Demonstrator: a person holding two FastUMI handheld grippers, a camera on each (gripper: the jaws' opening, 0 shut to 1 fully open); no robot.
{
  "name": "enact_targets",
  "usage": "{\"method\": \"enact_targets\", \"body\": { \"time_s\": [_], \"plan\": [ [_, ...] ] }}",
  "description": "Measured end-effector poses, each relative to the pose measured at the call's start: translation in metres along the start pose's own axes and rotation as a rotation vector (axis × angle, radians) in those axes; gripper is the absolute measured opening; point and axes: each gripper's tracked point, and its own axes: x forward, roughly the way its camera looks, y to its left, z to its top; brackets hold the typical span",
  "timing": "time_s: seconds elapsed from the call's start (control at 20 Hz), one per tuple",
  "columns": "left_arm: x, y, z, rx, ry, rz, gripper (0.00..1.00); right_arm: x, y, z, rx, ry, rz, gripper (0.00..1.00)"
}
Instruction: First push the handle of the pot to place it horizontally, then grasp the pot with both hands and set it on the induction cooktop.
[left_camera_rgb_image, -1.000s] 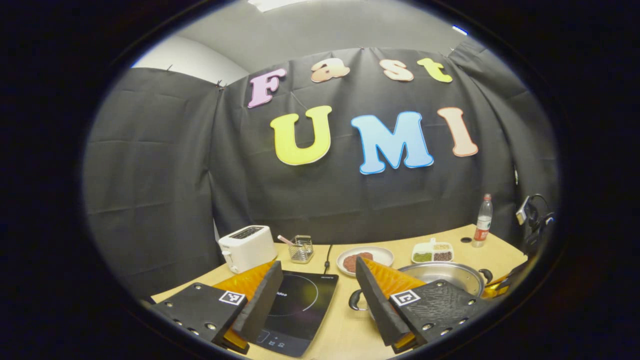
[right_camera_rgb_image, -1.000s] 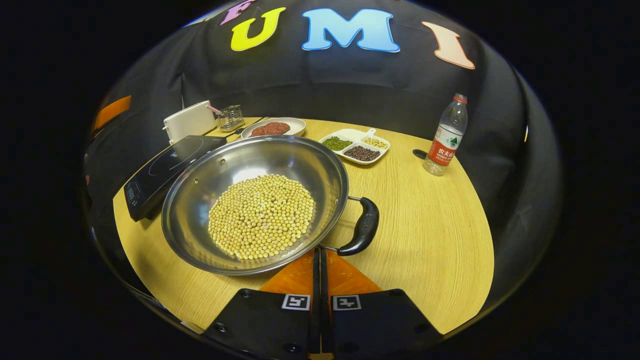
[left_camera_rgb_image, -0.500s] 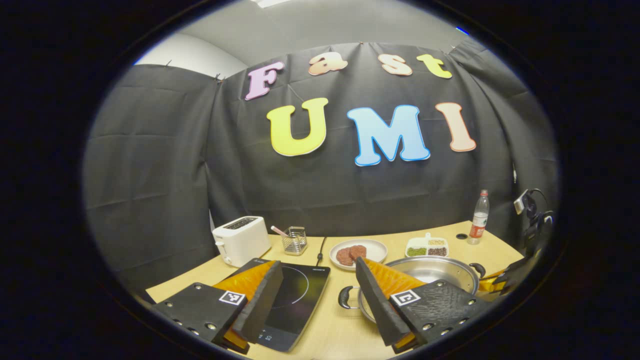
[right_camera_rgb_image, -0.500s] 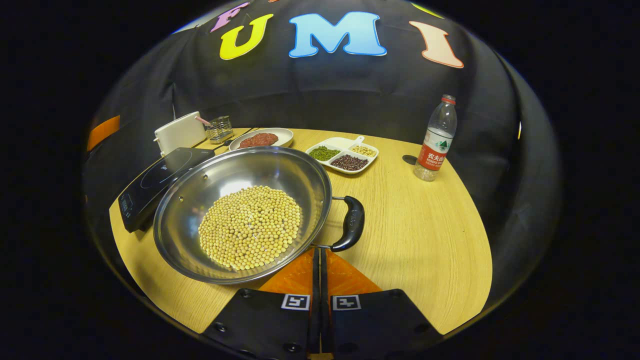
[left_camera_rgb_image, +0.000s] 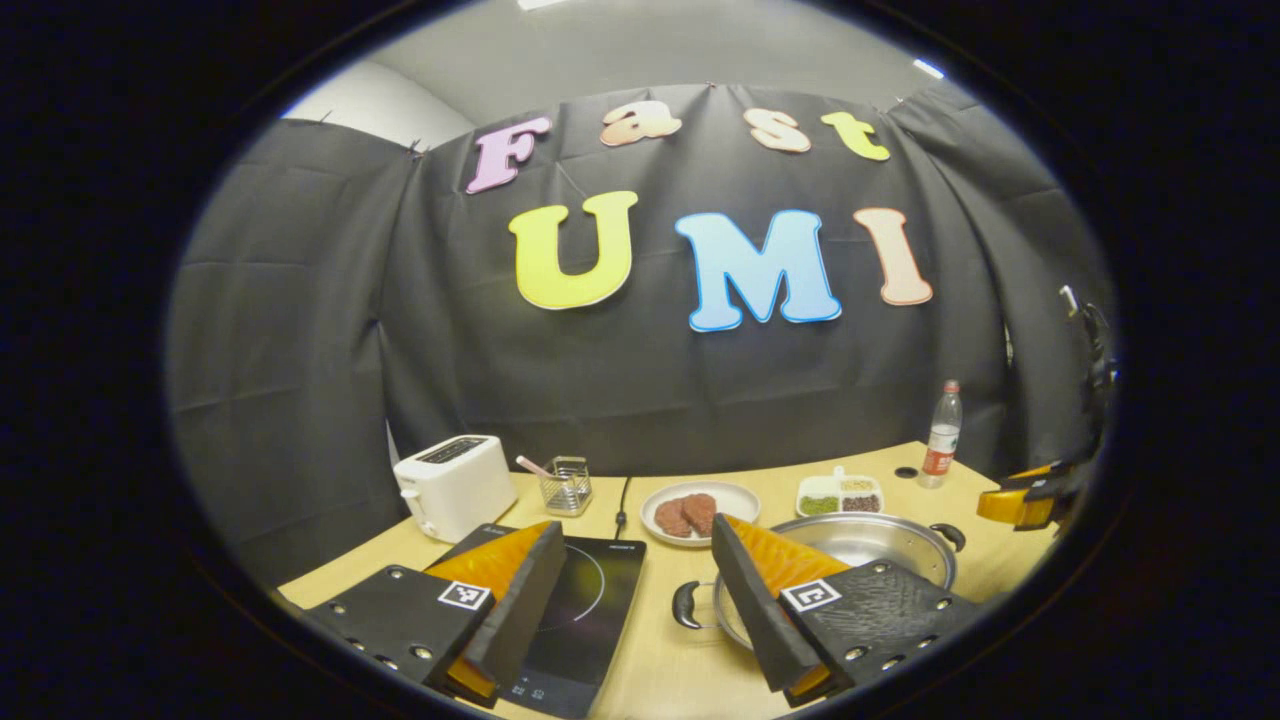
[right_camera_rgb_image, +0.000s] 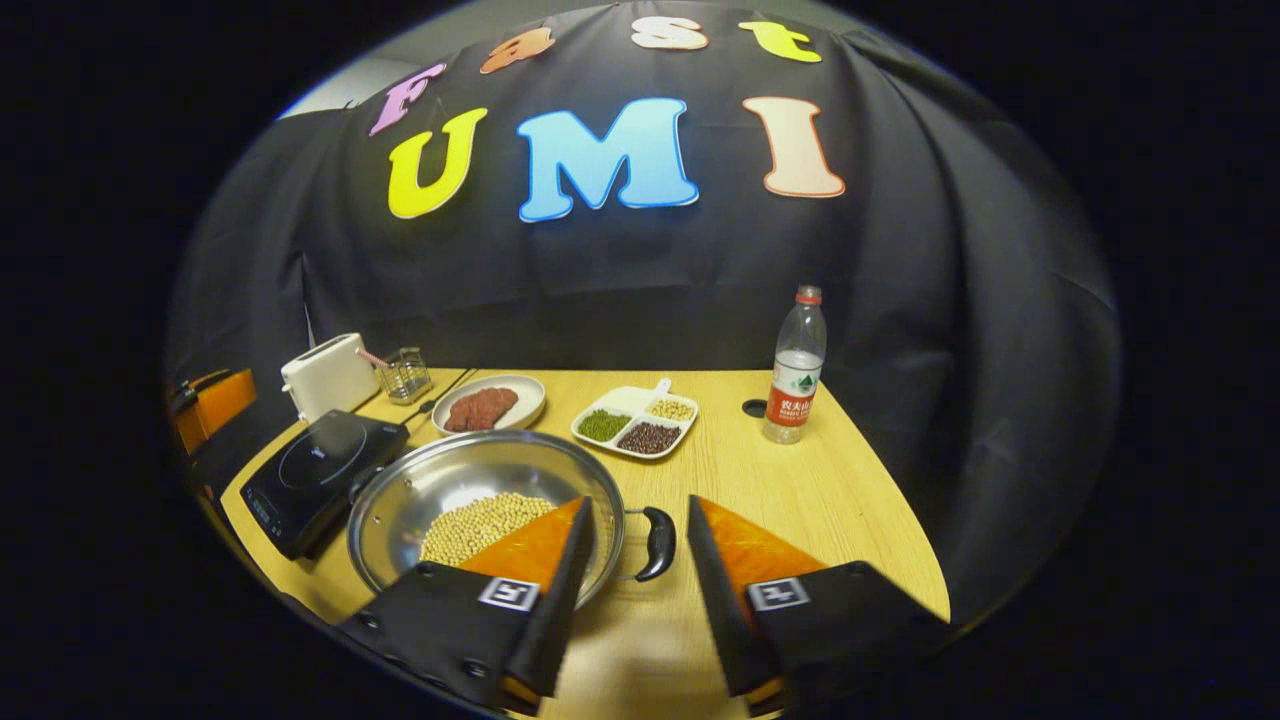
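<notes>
On the worktop (right_camera_rgb_image: 800, 500): pot (right_camera_rgb_image: 480, 500) beside cooktop (right_camera_rgb_image: 320, 475), not on it.
Behind: toaster (right_camera_rgb_image: 328, 375), plate (right_camera_rgb_image: 490, 403), bottle (right_camera_rgb_image: 795, 370).
Left tongs (left_camera_rgb_image: 632, 590): held apart.
Right tongs (right_camera_rgb_image: 640, 570): held apart, handle (right_camera_rgb_image: 657, 542) between.

Wooden table (right_camera_rgb_image: 820, 500) carries it all: the steel pot (right_camera_rgb_image: 400, 500) at the front edge, induction cooktop (right_camera_rgb_image: 310, 475) touching its left side, toaster (right_camera_rgb_image: 328, 375) and wire holder (right_camera_rgb_image: 404, 374) behind that, meat plate (right_camera_rgb_image: 488, 402), divided bean dish (right_camera_rgb_image: 635, 420) and water bottle (right_camera_rgb_image: 795, 368) beyond the pot.
</notes>
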Motion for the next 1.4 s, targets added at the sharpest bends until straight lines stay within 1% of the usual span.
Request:
{"method": "enact_targets", "body": {
  "time_s": [0.05, 0.1, 0.25, 0.3, 0.35, 0.55, 0.6, 0.65, 0.7, 0.75, 0.8, 1.0, 1.05, 1.1, 1.25, 1.3, 1.35, 1.4],
  "plan": [
    [0.005, -0.001, -0.001, -0.001, 0.001, -0.012, 0.87, -0.002, 0.0, 0.008, 0.005, -0.017, -0.01, 0.77],
    [0.009, -0.003, 0.0, 0.001, 0.001, -0.025, 0.87, 0.002, 0.0, 0.012, 0.004, -0.029, -0.021, 1.0],
    [0.023, -0.011, -0.007, 0.005, 0.017, -0.076, 0.87, -0.002, 0.003, 0.016, -0.011, -0.045, -0.04, 0.98],
    [0.027, -0.014, -0.012, 0.001, 0.032, -0.094, 0.89, 0.0, 0.005, 0.015, -0.014, -0.04, -0.042, 0.93],
    [0.032, -0.016, -0.017, -0.004, 0.045, -0.104, 0.9, 0.003, 0.006, 0.011, -0.018, -0.031, -0.046, 0.98],
    [0.051, -0.024, -0.034, -0.025, 0.097, -0.133, 0.9, 0.015, 0.006, 0.002, -0.027, 0.0, -0.058, 0.98],
    [0.055, -0.028, -0.039, -0.029, 0.109, -0.145, 0.87, 0.019, 0.005, 0.001, -0.029, 0.008, -0.06, 0.98],
    [0.06, -0.031, -0.044, -0.031, 0.122, -0.152, 0.87, 0.022, 0.004, -0.004, -0.029, 0.022, -0.063, 0.98],
    [0.064, -0.033, -0.048, -0.032, 0.133, -0.158, 0.87, 0.025, 0.003, -0.007, -0.028, 0.036, -0.067, 0.93],
    [0.067, -0.034, -0.052, -0.033, 0.144, -0.161, 0.87, 0.03, 0.002, -0.009, -0.027, 0.044, -0.069, 0.98],
    [0.071, -0.034, -0.056, -0.033, 0.157, -0.163, 0.9, 0.033, 0.001, -0.01, -0.027, 0.048, -0.072, 0.98],
    [0.083, -0.042, -0.081, -0.045, 0.215, -0.179, 0.9, 0.043, -0.001, -0.019, -0.034, 0.077, -0.076, 0.98],
    [0.084, -0.044, -0.09, -0.046, 0.238, -0.184, 0.87, 0.045, -0.001, -0.022, -0.04, 0.083, -0.078, 0.98],
    [0.087, -0.046, -0.097, -0.049, 0.255, -0.188, 0.9, 0.046, -0.002, -0.024, -0.045, 0.088, -0.079, 0.98],
    [0.093, -0.052, -0.113, -0.069, 0.304, -0.2, 0.9, 0.053, -0.002, -0.031, -0.046, 0.11, -0.08, 0.98],
    [0.096, -0.054, -0.12, -0.078, 0.32, -0.203, 0.87, 0.054, -0.003, -0.036, -0.045, 0.12, -0.08, 0.98],
    [0.098, -0.056, -0.126, -0.084, 0.334, -0.206, 0.87, 0.056, -0.003, -0.038, -0.046, 0.129, -0.082, 0.98],
    [0.099, -0.056, -0.13, -0.086, 0.35, -0.205, 0.9, 0.057, -0.004, -0.04, -0.049, 0.137, -0.084, 0.99]
  ]
}}
